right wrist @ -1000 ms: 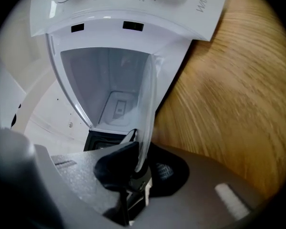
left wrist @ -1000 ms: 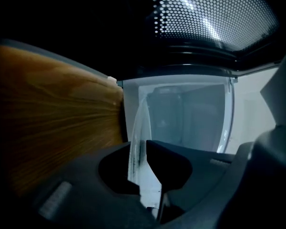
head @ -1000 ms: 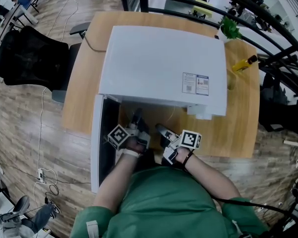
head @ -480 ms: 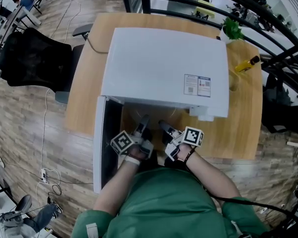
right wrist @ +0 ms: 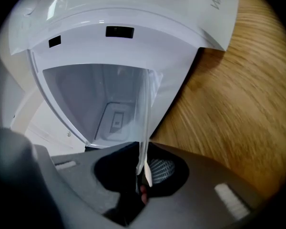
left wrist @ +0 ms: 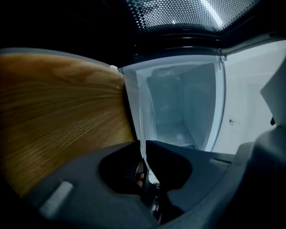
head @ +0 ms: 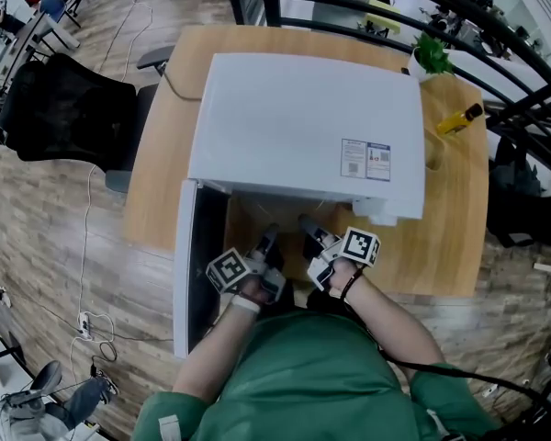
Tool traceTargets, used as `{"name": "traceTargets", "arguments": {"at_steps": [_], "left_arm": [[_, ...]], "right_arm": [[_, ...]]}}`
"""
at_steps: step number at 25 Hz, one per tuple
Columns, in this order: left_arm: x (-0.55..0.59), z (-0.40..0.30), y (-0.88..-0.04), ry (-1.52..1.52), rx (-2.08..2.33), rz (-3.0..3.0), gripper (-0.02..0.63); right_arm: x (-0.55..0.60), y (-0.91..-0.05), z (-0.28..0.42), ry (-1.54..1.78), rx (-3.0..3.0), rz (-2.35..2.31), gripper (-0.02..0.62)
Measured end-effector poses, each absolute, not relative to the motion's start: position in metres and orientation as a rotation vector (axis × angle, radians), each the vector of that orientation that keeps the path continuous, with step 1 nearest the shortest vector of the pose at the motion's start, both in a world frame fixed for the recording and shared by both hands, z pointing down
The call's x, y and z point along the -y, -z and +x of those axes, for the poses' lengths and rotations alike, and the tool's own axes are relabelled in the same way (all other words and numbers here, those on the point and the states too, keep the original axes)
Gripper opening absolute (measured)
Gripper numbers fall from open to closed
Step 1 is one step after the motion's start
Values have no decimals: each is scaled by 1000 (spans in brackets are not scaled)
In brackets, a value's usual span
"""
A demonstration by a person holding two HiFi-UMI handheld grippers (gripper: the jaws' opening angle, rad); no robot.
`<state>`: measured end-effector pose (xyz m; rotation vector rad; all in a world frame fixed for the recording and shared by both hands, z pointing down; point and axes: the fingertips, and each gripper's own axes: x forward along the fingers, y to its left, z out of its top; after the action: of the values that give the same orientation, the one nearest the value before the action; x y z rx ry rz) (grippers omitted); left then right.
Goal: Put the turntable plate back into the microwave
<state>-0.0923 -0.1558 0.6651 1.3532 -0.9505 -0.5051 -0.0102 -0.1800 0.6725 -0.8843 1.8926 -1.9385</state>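
**Plate held at the microwave's mouth**

Item: plate [right wrist: 144, 128], clear glass. In the head view it sat at lower centre, just in front of the microwave [head: 303, 127]. It was faint there, and the wood of the table [head: 441, 209] showed through it. Its near rim was carried by both grippers. How far it reached into the cavity could not be told.

Left gripper [head: 269, 237]: at lower centre, left of its mate. In its own view the jaws had just been closing and stood clamped on the plate's rim [left wrist: 142, 128], which ran up from between them.

Right gripper [head: 308, 223]: just beside the left one and apart from it. Its jaws were likewise pressed together on the rim, seen edge-on at the middle of its own view.

Microwave: white, filling the centre of the head view, with a label on its top toward the right. Its door [head: 188, 274] stood open at lower left.

Table: wooden, under the microwave.

Also on the table: a yellow bottle [head: 459, 119] and a plant [head: 430, 55], both at upper right and well apart from the plate.

Beside the table: a black chair [head: 69, 108] at upper left.
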Motion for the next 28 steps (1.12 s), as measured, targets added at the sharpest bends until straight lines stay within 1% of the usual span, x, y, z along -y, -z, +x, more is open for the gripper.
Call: {"name": "traceTargets", "arguments": {"at_steps": [3,5,10,18,20,28], "left_arm": [[163,-92,-666,527,950,1352,43],[169,-92,-667,542,951,1346,41],[182,-90,-665,555,953,1340,40],[197,-90,-667,574,962,1342,41],[200,-91,-667,580,971,1335,41],[211,-93,-668,561,990,1342,41]], "right_arm": [[181,-670,-7,1927,-1906,-895,60],[180,-671,-5,1910,-1924,-885,78],[176,-670,0,1909,-1933,-919,78],[188,-668,7,1890,-1907,-1015,52],[192,-668,8,1890,-1899,-1027,36],[203,-668,5,1905,-1874,-1068,32]]}}
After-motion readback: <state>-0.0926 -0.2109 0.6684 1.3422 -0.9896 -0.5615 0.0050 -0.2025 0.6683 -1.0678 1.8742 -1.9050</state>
